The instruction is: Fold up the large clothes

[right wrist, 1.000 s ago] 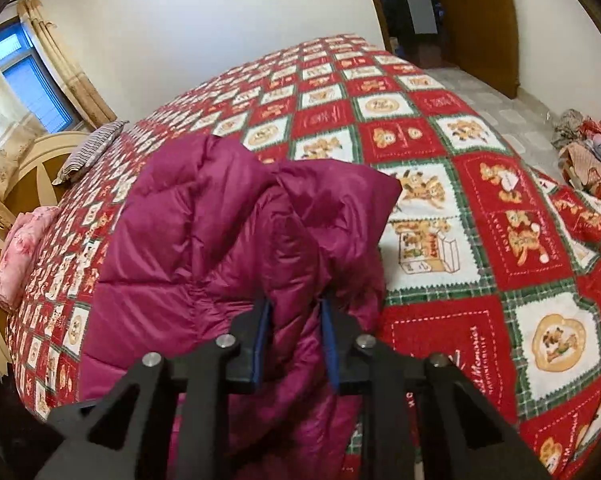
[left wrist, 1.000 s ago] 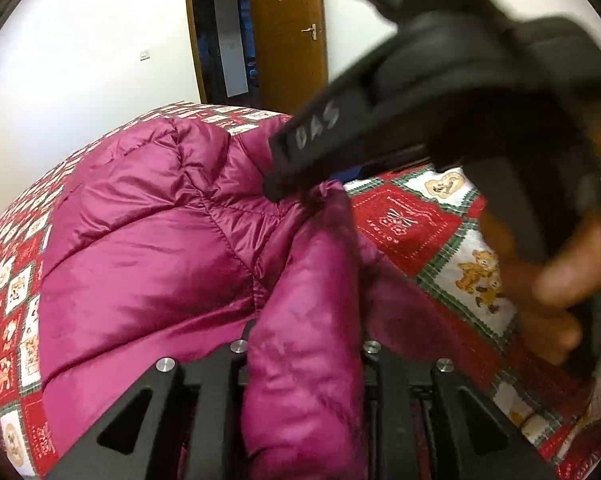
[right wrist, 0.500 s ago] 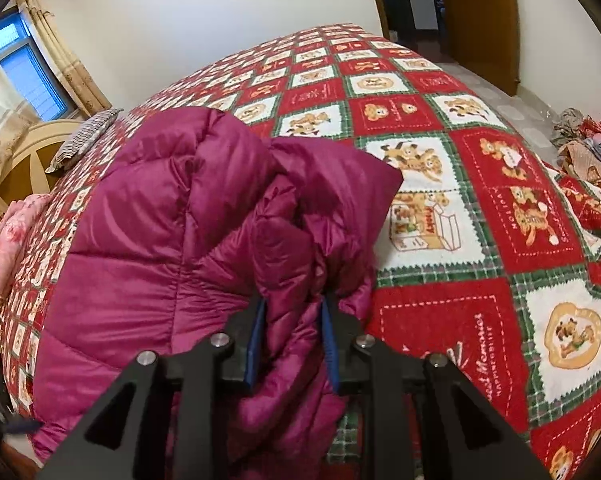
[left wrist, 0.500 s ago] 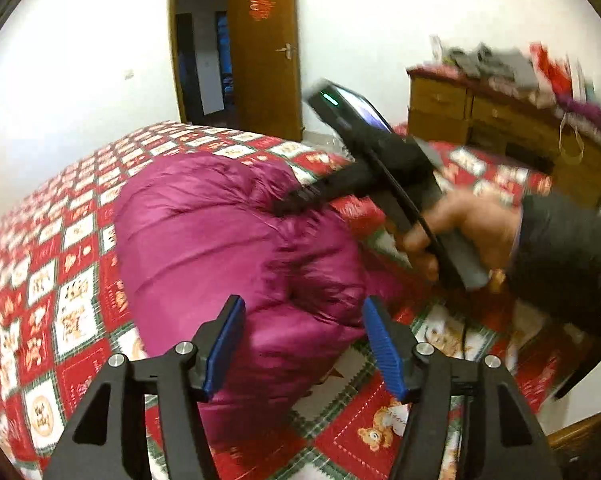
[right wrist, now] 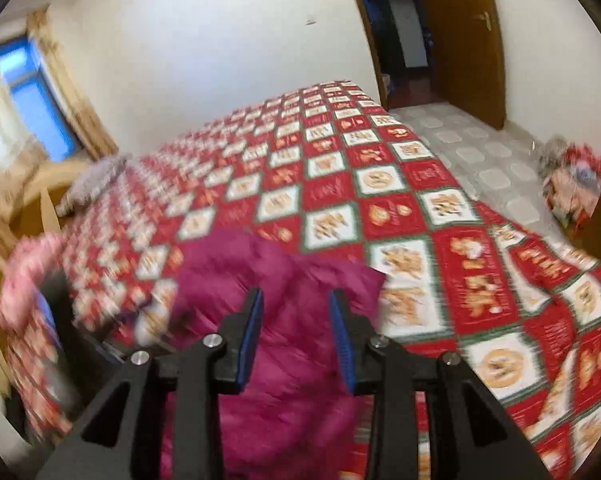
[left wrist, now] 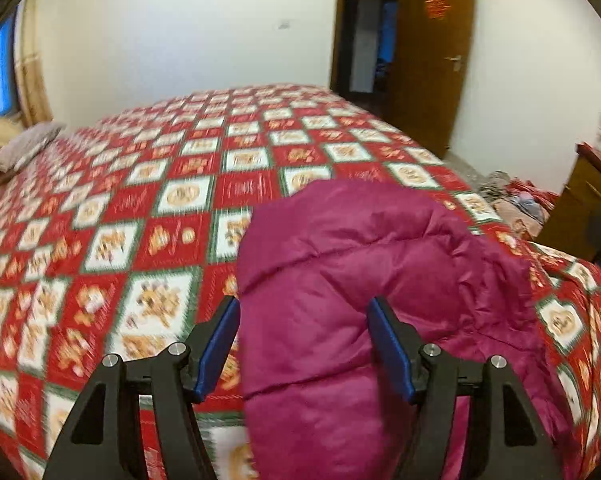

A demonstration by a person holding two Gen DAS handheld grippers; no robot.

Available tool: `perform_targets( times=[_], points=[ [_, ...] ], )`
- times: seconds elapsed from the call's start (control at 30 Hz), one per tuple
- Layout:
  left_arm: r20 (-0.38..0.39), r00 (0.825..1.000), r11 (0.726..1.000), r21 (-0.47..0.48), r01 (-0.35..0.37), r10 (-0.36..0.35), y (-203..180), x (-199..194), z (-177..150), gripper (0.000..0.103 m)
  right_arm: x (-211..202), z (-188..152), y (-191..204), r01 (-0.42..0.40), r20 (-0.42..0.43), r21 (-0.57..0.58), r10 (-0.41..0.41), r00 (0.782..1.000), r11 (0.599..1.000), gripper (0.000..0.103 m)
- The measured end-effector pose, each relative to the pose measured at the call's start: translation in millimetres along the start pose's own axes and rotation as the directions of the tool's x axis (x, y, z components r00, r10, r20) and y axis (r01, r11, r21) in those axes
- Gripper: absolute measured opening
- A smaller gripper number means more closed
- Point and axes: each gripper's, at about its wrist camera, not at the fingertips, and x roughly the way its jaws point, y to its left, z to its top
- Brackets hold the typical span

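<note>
Left gripper (left wrist: 302, 344) and right gripper (right wrist: 296, 334): jaws just opening, gaping, gripping nothing. Magenta down jacket (left wrist: 380, 264) lies bundled on the patchwork bedspread (left wrist: 140, 208).

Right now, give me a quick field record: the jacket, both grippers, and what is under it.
jacket: magenta puffer jacket, bunched near the bed's near edge
surface: red and white patchwork bedspread
left gripper: open, jaws have just been opening, pads clear of the jacket
right gripper: open, jaws have just been opening, jacket released
pillow: far left, at the head of the bed

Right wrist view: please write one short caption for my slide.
Open right gripper above the magenta down jacket lying on the red patchwork bedspread.
</note>
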Motion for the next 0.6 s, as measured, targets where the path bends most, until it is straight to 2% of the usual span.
perform_targets(
  times=[0.1,0.17,0.27,0.37,0.5,0.6],
  points=[
    [0.005,0.999,0.999,0.003,-0.045,0.045,-9,7,-15,0.067,26,7,13,-0.057,0.005,0.118,0.057,0.998,0.991,0.037],
    [0.017,0.997,0.997,0.034,-0.073,0.073,-16,4,-18,0.067,42,3,15,-0.048,0.008,0.159,0.047,0.999,0.986,0.037],
    [0.016,0.997,0.996,0.05,-0.08,0.079,-14,3,-17,0.067,73,-9,6,0.067,0.004,0.159,-0.069,0.998,0.985,0.037],
    [0.015,0.997,0.996,0.047,-0.079,0.078,-12,3,-16,0.067,90,-23,-10,0.187,0.003,0.101,-0.188,0.982,0.977,0.037],
    [0.0,0.996,0.995,0.055,-0.087,0.087,-14,7,-8,0.067,100,-35,-21,0.273,0.017,0.03,-0.274,0.962,0.961,0.037],
    [0.017,0.992,0.989,0.078,-0.127,0.126,-19,11,1,0.068,108,-42,-18,0.324,0.039,-0.042,-0.322,0.946,0.945,0.037]
  ],
)
